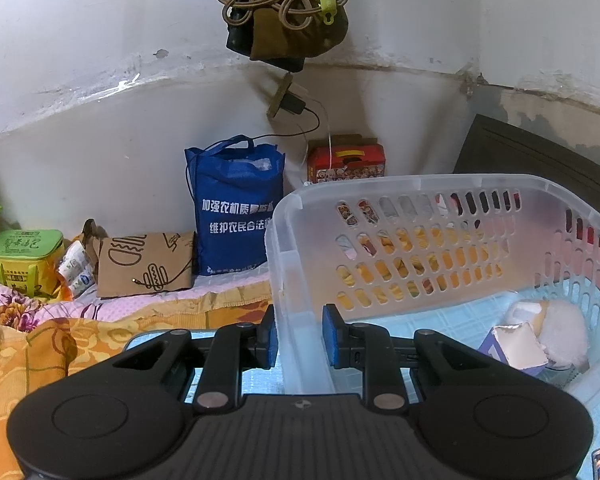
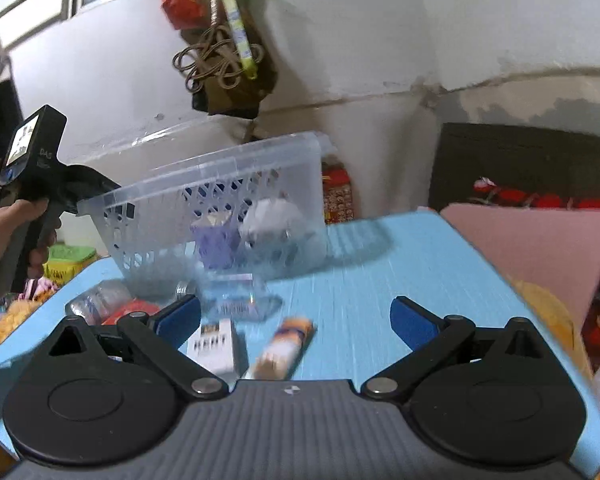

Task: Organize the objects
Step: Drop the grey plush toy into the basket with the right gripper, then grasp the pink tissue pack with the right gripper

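Just ahead of the wide-open right tool point(image 2: 296, 316), a tube point(image 2: 280, 346) is lying on the blue counter point(image 2: 400, 272), long axis pointing away; beyond, the left tool point(image 1: 299, 338) is clamping the basket point(image 1: 440, 184) wall, tilting it.

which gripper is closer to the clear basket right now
Left. The left gripper straddles the clear basket wall, one finger on each side. The right gripper is open above the blue table, short of the basket.
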A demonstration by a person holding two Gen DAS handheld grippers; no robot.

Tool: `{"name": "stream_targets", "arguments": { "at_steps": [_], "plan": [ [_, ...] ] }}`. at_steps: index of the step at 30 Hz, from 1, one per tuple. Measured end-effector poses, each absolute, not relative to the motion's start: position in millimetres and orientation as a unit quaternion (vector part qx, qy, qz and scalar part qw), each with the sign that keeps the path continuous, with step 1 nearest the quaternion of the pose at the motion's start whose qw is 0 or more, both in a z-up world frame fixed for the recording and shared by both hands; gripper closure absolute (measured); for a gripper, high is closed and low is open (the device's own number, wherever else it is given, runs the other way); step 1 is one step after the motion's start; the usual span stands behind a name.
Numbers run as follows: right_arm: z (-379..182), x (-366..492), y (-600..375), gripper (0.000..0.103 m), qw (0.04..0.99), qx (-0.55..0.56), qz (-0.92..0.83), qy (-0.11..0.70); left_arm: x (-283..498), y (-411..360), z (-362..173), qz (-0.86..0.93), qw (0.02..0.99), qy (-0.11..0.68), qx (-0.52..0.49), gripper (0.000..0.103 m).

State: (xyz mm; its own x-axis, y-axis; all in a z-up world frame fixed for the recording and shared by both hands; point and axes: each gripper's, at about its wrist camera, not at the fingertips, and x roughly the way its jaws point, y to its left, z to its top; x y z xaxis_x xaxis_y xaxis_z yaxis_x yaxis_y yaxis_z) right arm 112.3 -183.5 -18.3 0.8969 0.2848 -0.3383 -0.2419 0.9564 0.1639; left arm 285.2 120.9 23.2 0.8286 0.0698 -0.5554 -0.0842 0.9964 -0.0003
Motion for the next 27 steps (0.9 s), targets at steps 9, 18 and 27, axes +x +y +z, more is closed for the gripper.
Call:
{"name": "stream_targets", "arguments": {
  "at_steps": [9, 18, 27],
  "plan": [
    [-23, 92, -166, 0.000, 0.977, 0.061, 0.126, 0.161, 286, 121, 23, 0.040, 0.956, 0.289, -0.013, 0.075],
    [-18, 93, -159, 0.000, 0.983, 0.050, 0.109, 0.139, 285, 121, 23, 0.038, 0.956, 0.290, -0.015, 0.075],
    [-2, 91, -135, 0.000, 0.978, -0.059, 0.069, 0.187, 284, 122, 23, 0.037, 0.956, 0.291, -0.016, 0.075]
  ]
}}
